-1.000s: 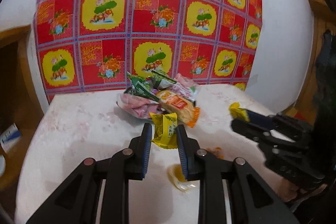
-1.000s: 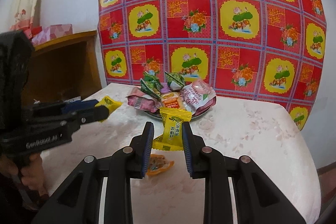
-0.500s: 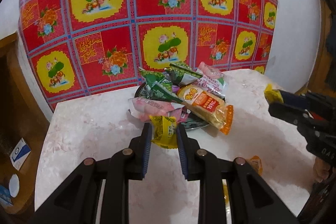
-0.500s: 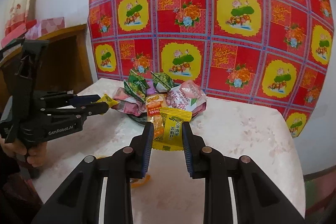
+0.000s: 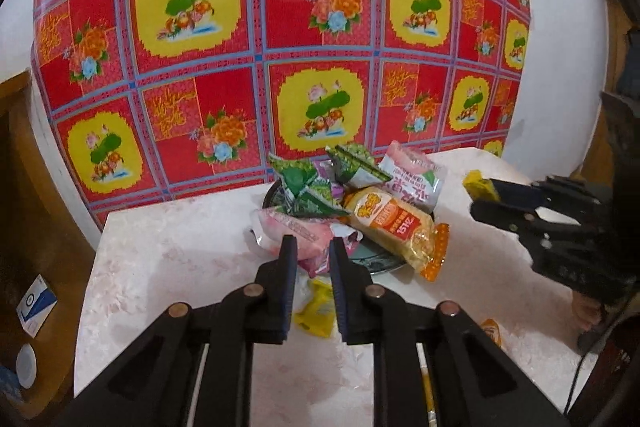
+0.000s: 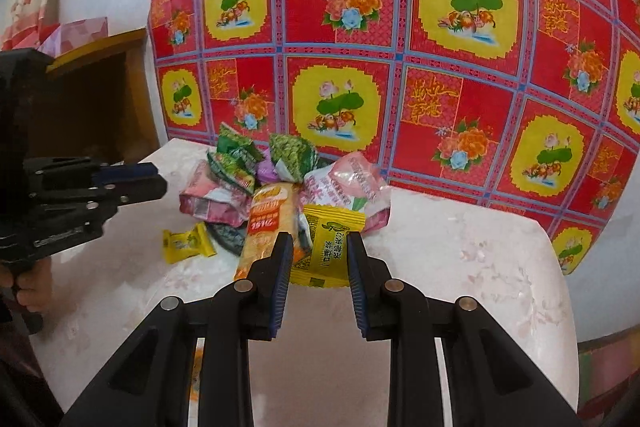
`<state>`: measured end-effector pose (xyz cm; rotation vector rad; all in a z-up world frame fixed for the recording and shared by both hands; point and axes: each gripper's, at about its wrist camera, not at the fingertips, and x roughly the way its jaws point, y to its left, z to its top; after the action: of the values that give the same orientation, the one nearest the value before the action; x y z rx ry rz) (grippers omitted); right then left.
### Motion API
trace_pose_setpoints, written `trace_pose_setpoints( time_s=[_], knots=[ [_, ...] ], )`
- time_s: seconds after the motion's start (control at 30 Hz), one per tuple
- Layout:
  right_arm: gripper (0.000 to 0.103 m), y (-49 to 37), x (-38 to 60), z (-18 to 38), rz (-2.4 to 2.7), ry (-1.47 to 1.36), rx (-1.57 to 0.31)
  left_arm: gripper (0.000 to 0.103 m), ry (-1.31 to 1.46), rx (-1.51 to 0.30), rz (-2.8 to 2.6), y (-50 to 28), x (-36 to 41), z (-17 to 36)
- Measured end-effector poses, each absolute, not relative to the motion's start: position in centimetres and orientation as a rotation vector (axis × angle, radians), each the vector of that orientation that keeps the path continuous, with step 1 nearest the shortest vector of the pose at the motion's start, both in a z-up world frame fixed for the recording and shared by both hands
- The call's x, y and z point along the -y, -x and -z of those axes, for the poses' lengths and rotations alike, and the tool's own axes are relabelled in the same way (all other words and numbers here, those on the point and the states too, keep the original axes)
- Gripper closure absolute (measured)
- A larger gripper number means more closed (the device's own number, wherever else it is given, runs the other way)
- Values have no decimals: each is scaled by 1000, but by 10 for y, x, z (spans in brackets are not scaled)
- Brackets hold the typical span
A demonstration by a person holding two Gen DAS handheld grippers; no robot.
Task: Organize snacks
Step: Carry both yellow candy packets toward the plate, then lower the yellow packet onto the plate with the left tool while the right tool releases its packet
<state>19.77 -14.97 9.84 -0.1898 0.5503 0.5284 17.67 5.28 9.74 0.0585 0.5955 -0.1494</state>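
Two views, left wrist first. Our left gripper (image 5: 313, 245) hangs over the desk (image 5: 168, 259) w/ fingers (image 5: 289, 267) closed on nothing. A small yellow packet (image 5: 316, 307) lies on the desk below them, just in front of the plate (image 5: 376, 259) heaped w/ snacks. An orange wafer pack (image 5: 396, 227) sticks out over the plate's rim, pink pack (image 5: 296, 231) beside it, green packs (image 5: 312, 187) at the back. Our right gripper (image 5: 476, 195) shows at the right edge, a yellow bit pinched in its tips.

Right wrist view: right gripper fingers (image 6: 280, 267) are clamped on a yellow sachet (image 6: 330, 247), held above the desk in front of the snack pile. Left gripper sits at left, tips empty; the small yellow packet lies loose on the desk btw. it & the plate.
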Motion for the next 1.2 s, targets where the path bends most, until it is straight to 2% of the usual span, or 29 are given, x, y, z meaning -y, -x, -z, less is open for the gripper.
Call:
trace_pose_setpoints(
  time_s=[0.1, 0.13, 0.17, 0.23, 0.4, 0.47, 0.5, 0.63, 0.83, 1.17, 1.2],
  knots=[
    [75, -202, 147, -102, -546, 194, -545, 84, -60, -666, 228, -178, -57, -93],
    [75, -203, 147, -104, -556, 197, -543, 72, -85, -705, 253, -180, -56, -88],
    [75, -202, 146, -105, -565, 206, -537, 55, -111, -724, 261, -180, -54, -83],
    [75, -202, 143, -108, -573, 223, -527, 45, -171, -742, 264, -183, -49, -71],
    [75, -209, 133, -114, -617, 229, -522, 47, -216, -850, 262, -206, -44, -46],
    [75, -211, 126, -115, -649, 249, -529, 67, -211, -863, 275, -210, -45, -42],
    [75, -212, 122, -115, -662, 264, -534, 73, -205, -870, 275, -209, -45, -42],
    [75, -220, 109, -111, -690, 297, -548, 74, -225, -868, 263, -193, -42, -46],
    [75, -234, 101, -105, -675, 296, -539, 73, -250, -726, 274, -180, -21, -77],
    [75, -250, 104, -100, -642, 253, -548, 71, -256, -679, 241, -207, -2, -63],
    [71, -253, 106, -99, -644, 236, -553, 69, -249, -674, 249, -209, -3, -62]
  ],
)
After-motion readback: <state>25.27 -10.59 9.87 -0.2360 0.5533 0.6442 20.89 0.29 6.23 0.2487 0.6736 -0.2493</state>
